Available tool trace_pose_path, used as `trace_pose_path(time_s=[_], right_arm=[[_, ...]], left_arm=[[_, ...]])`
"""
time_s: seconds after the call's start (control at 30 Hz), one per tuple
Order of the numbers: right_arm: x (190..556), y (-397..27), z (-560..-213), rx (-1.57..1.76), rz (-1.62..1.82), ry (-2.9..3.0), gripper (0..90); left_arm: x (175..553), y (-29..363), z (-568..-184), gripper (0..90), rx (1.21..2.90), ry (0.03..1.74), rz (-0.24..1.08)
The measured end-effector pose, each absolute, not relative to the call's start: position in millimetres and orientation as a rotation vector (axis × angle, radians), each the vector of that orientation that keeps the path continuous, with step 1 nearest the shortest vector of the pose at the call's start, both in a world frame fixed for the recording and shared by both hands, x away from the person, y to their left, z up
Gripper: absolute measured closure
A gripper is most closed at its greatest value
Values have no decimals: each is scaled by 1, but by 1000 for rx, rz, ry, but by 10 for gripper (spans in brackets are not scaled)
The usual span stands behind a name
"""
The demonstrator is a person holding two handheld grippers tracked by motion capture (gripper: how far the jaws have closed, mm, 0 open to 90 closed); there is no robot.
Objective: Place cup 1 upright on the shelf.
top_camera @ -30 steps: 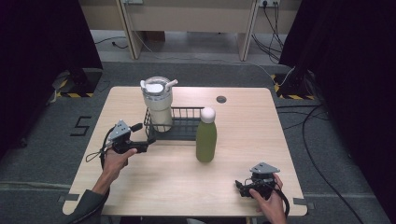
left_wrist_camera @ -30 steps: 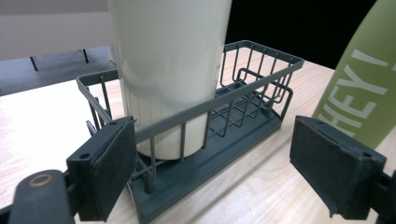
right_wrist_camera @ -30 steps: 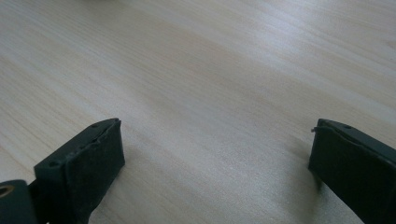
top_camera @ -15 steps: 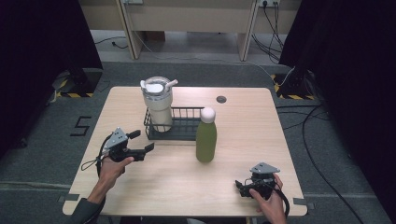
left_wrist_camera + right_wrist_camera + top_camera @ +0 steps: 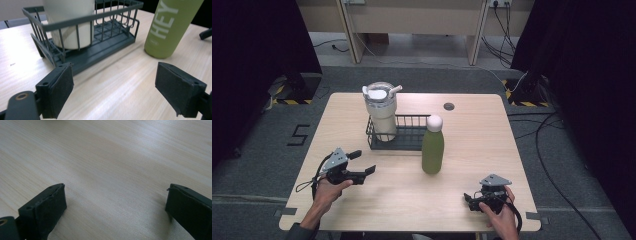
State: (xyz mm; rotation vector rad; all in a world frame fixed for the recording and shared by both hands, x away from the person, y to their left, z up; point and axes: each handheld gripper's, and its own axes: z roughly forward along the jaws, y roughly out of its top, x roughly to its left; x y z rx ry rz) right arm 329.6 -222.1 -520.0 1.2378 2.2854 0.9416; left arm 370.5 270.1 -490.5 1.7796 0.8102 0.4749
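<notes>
My left gripper (image 5: 362,162) hangs low over the table (image 5: 472,130), jaws spread wide and holding nothing, pointed at the wire basket (image 5: 100,47) with the white tumbler (image 5: 381,107) standing in it. The green bottle (image 5: 432,150) stands upright just beside the basket's right end. My worry: that bottle looks tall and narrow, so a wide jaw swinging past could tip it. My right gripper (image 5: 482,197), also gaping and empty, rests near the front edge.

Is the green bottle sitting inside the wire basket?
No, the green bottle stands on the bare table just outside the wire basket, which holds the white tumbler.
</notes>
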Motion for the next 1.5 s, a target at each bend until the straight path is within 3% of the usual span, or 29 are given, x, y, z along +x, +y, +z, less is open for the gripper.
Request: trace_pose_path(time_s=[1.5], right_arm=[[328, -222, -520, 1232, 941, 2291, 36]], left_arm=[[329, 281, -522, 147, 2024, 865, 411]])
